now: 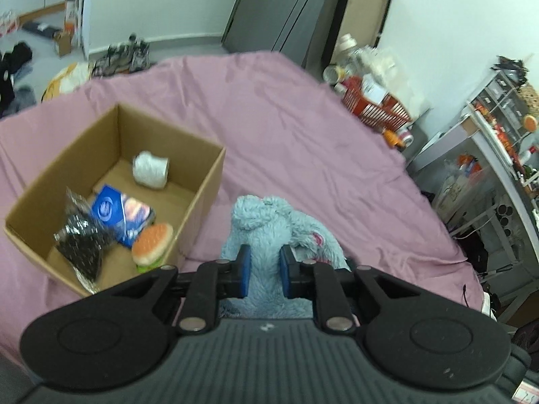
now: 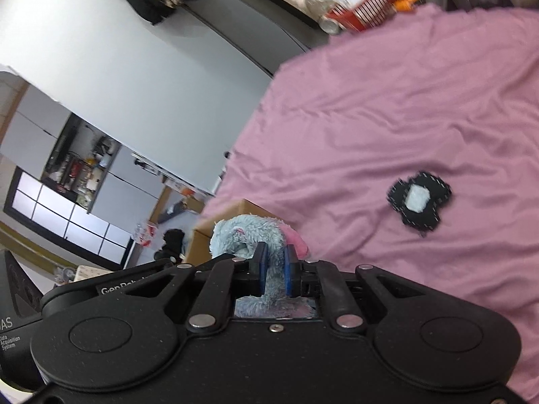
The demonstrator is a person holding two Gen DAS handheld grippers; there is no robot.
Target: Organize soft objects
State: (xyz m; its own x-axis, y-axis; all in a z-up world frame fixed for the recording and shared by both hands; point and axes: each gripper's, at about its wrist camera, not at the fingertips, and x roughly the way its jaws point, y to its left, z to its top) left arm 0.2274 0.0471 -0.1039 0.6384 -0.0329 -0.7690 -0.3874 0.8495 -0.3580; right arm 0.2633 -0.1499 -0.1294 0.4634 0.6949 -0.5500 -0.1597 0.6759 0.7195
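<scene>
A fluffy light-blue plush toy (image 1: 266, 222) with pink patches is held by both grippers above the pink bed sheet (image 1: 286, 128). My left gripper (image 1: 263, 271) is shut on the plush's body, just right of an open cardboard box (image 1: 205, 181). The box holds a white yarn roll (image 1: 150, 169), a blue packet (image 1: 121, 213), a black speckled bag (image 1: 81, 239) and a burger-shaped toy (image 1: 152, 246). My right gripper (image 2: 273, 271) is shut on another part of the same plush (image 2: 246, 232). A black felt piece with a pale centre (image 2: 417, 202) lies on the sheet (image 2: 387, 118).
A red basket (image 1: 377, 107) with bottles and clutter stands past the bed's far right corner. Shelving with small items (image 1: 498, 128) stands to the right. Dark wardrobe panels (image 1: 279, 10) stand behind the bed. Shoes and bags lie on the floor at the far left.
</scene>
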